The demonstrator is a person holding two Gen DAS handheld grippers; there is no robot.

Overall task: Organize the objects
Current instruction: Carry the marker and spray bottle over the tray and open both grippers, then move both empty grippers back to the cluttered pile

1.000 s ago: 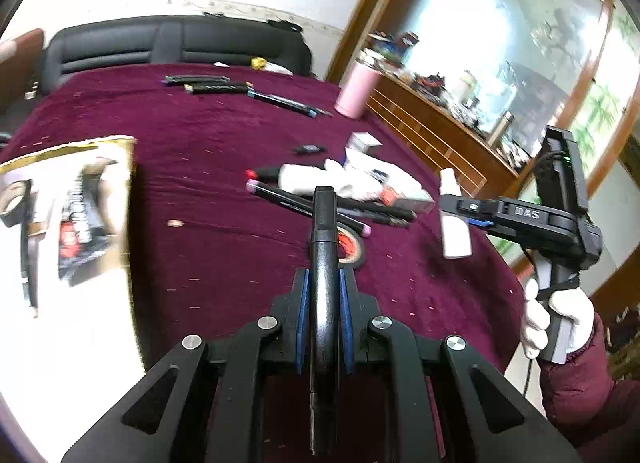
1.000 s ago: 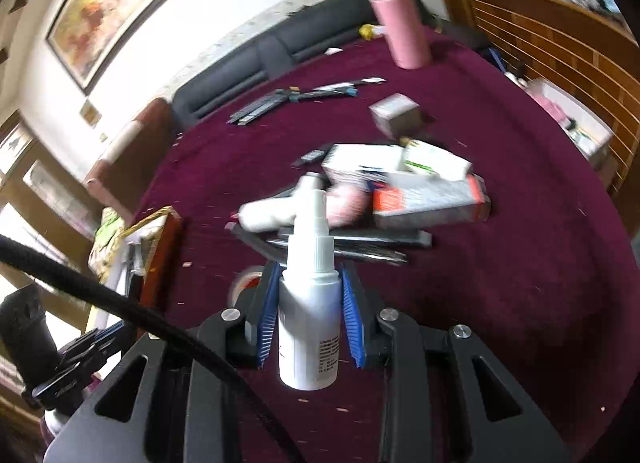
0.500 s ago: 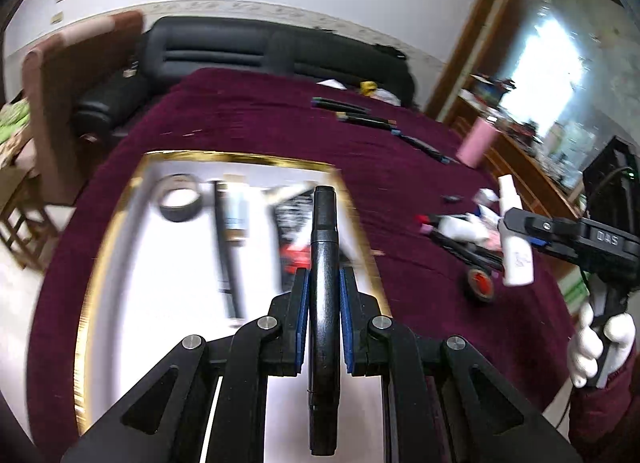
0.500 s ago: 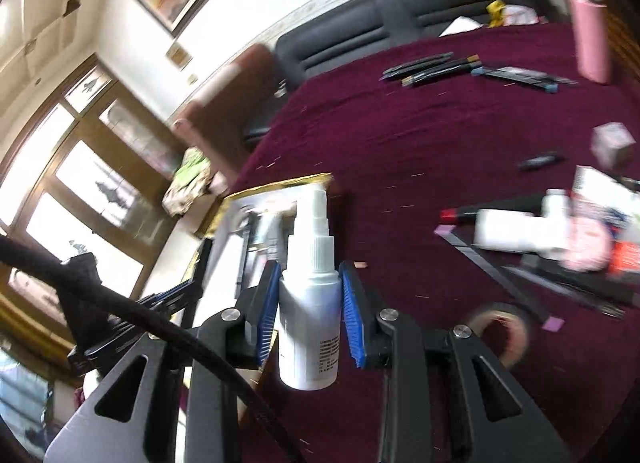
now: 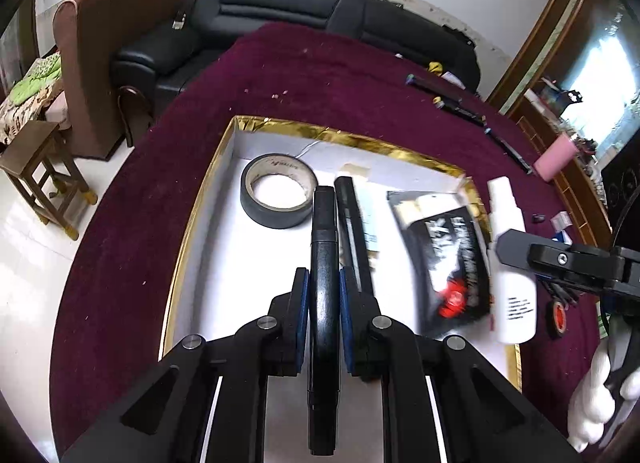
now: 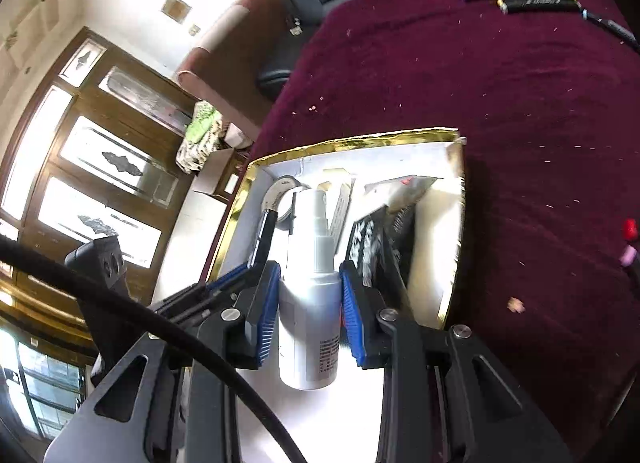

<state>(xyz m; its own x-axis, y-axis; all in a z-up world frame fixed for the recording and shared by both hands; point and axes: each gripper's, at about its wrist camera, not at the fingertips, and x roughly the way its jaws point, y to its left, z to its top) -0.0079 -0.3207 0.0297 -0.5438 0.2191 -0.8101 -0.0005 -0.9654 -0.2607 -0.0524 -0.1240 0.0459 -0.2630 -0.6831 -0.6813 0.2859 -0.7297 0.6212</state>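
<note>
Both grippers swung from the table clutter to over the gold-rimmed box. Left gripper clamps a black marker, right gripper clamps a spray bottle. Step: deposit. Next: lower inside, release clear of the tape roll.

A black marker is seen between blue pads. A white spray bottle bears grey print. The box is gold-rimmed, white inside; the tape roll is black, the tablecloth deep maroon.
</note>
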